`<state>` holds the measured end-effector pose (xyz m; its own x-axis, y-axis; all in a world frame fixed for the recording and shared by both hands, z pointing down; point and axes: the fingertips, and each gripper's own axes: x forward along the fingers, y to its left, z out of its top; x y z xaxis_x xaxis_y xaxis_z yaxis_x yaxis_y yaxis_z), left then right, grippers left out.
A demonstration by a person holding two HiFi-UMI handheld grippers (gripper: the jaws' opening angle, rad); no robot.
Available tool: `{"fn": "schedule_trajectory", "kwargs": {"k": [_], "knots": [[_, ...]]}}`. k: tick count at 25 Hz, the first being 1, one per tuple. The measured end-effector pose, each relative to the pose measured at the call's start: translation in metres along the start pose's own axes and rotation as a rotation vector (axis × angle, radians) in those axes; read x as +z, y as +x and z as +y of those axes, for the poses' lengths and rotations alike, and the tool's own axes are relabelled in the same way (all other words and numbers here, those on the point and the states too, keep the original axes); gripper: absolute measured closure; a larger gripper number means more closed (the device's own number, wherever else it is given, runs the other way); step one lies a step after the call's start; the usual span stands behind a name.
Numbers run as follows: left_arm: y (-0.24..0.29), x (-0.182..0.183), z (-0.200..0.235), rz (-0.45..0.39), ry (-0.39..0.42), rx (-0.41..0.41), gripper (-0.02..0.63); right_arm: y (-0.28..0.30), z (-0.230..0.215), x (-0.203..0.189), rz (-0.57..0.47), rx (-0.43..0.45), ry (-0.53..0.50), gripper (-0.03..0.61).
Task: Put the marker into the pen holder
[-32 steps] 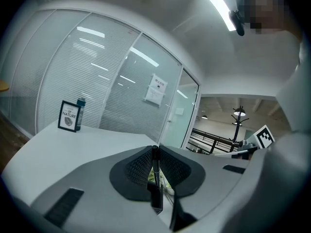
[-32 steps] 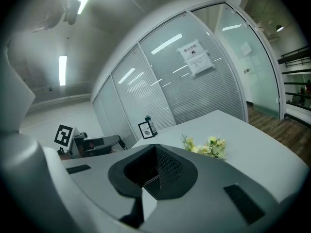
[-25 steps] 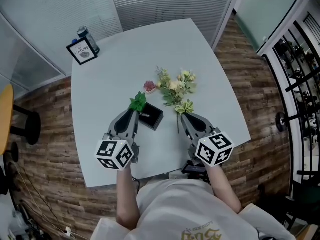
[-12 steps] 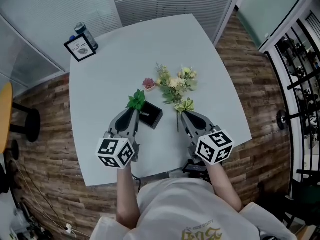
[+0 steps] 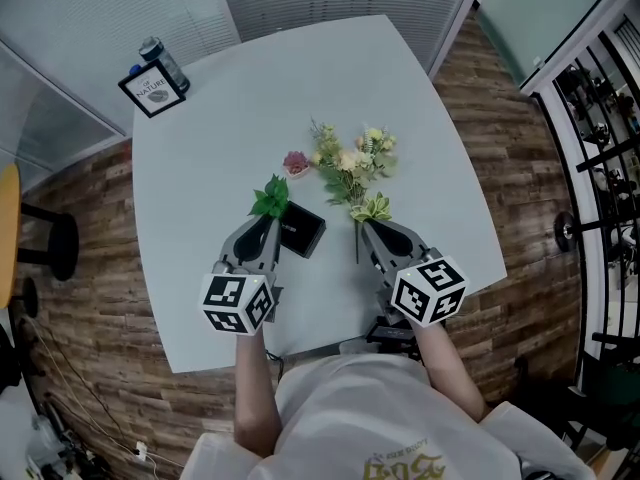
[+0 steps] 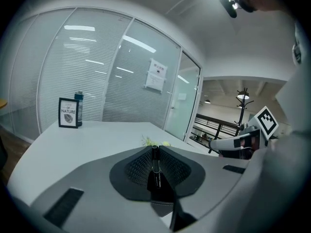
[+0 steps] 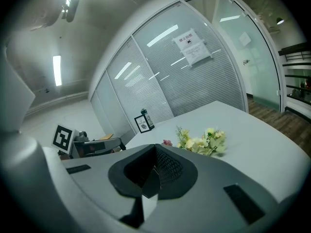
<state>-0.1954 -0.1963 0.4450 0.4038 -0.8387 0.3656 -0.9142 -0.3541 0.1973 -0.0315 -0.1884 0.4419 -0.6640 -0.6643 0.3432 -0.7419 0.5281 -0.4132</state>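
White table [image 5: 200,138]; both grippers barely shifted since before. Left gripper [image 5: 264,228] pinches the marker [image 6: 155,168], whose long axis lies along the jaws, pointing forward. Right gripper [image 7: 155,154] is pressed together, empty.

Table: pale grey rounded table [image 5: 220,118], smooth matt top.
Floor around the table: brown plank floor [image 5: 90,228], wood grain, low sheen.
Left gripper: grey moulded-plastic left gripper [image 6: 154,149], matt shell; black pads [image 6: 138,166], ribbed and rubbery.
Marker: slim black marker [image 6: 155,171], glossy plastic.
Right gripper: grey plastic right gripper [image 7: 155,159], matt, with a ribbed black lining.
Pen holder on the table: black square pen holder [image 5: 302,231], dull finish.
Partition beyond the table: glass partition [image 6: 87,72], glossy, finely striped.
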Motion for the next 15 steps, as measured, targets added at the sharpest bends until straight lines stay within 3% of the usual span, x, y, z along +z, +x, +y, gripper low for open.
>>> {"fn": "schedule_trajectory", "kwargs": {"k": [15], "knots": [[0.035,-0.029,0.003,0.116,0.056,-0.001,0.564,0.023,-0.021,-0.006,0.048,-0.007,0.026,0.561]]}}
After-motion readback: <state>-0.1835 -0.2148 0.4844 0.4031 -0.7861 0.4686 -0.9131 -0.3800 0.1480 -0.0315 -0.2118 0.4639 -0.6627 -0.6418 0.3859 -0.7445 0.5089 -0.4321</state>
